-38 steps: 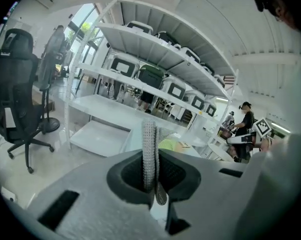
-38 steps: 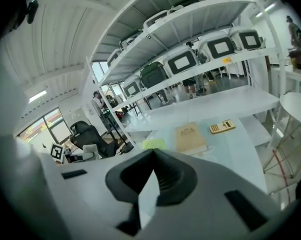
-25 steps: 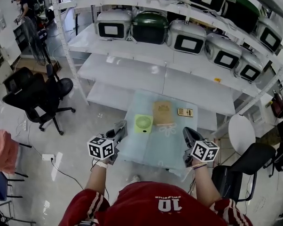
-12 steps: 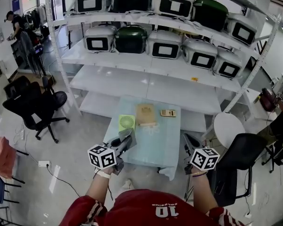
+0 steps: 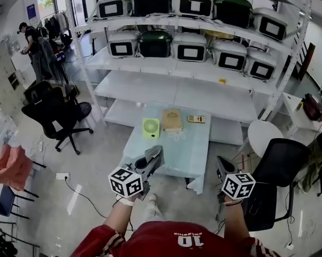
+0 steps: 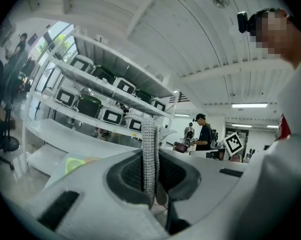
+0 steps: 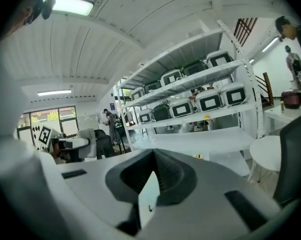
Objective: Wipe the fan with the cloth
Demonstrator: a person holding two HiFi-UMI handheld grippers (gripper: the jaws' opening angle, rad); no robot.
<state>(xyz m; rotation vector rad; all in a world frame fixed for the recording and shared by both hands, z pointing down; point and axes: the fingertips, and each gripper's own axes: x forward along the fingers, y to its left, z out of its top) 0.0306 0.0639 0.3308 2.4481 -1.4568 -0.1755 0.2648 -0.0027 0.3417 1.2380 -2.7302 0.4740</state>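
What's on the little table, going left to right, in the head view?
Fan → tan pad → small calculator-like thing.

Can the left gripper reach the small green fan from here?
Probably not: the left gripper hangs by the near edge of the pale blue table; the small green fan stands at its far left. Nothing lies between.
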